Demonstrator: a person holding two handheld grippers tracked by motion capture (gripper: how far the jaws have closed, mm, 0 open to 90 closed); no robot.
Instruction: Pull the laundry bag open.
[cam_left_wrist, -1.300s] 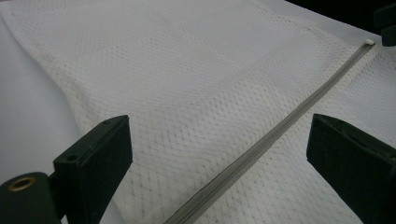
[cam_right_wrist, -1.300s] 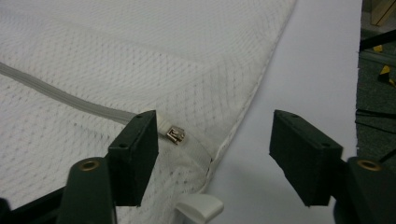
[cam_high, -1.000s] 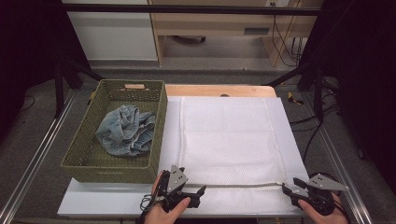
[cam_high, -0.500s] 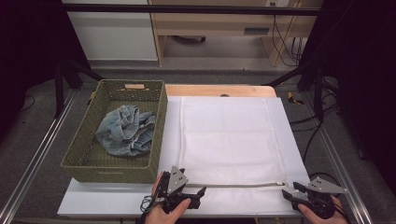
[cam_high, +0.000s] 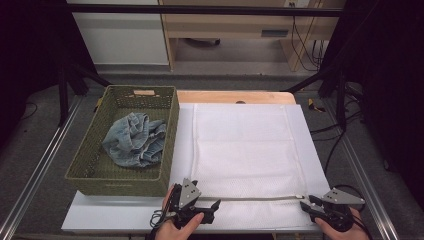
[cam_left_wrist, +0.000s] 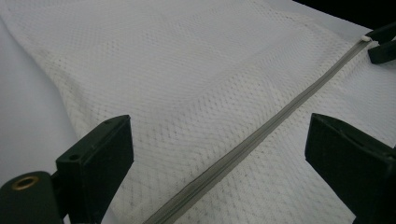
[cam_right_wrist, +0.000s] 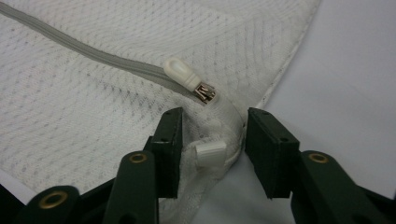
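Note:
A white mesh laundry bag (cam_high: 245, 150) lies flat on the white table top, its grey zipper (cam_high: 250, 198) running along the near edge. My left gripper (cam_high: 212, 206) is at the zipper's left end, open. In the left gripper view, its jaws (cam_left_wrist: 219, 123) stand wide apart with the zipper (cam_left_wrist: 261, 135) passing between them. My right gripper (cam_high: 306, 205) is at the bag's near right corner. In the right gripper view it (cam_right_wrist: 215, 115) pinches the bunched corner fabric (cam_right_wrist: 219, 144) just behind the white zipper pull (cam_right_wrist: 180, 71).
A green woven basket (cam_high: 172, 135) stands left of the bag with crumpled blue jeans (cam_high: 134, 140) inside. Both hands sit at the table's near edge (cam_high: 125, 225). Black frame poles and cables stand beyond the table's right side.
The right gripper has shifted slightly toward the near edge and left, at the bag's corner. The left gripper has stayed in place.

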